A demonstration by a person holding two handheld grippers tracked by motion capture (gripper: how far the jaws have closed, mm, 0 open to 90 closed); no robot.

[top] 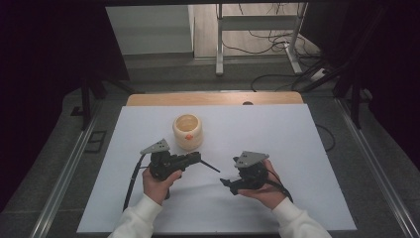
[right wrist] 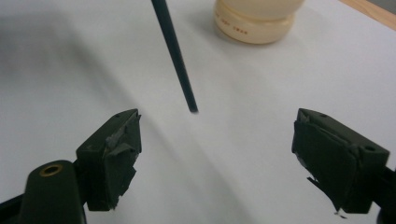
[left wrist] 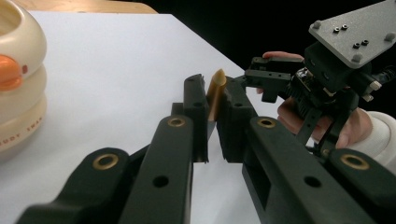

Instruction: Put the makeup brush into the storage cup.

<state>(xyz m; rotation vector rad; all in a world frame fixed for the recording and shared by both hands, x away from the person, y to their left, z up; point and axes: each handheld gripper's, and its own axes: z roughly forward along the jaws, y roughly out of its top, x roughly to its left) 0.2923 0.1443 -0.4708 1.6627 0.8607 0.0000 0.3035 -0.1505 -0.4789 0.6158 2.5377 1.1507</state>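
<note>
Left gripper (top: 194,159): held in the left hand (top: 157,182) near the cup (top: 187,131), just on the person's side of it; fingers (left wrist: 196,109) pinched together on a thin dark stick (top: 210,165), tan end (left wrist: 215,91) showing between them.

Right gripper (top: 229,183): held in the right hand (top: 265,191), farther from the cup, pointing toward the left gripper; fingers (right wrist: 119,149) spread wide apart, nothing between.

Sleeves (top: 141,218): white, entering from the tabletop's (top: 277,129) near edge.
</note>
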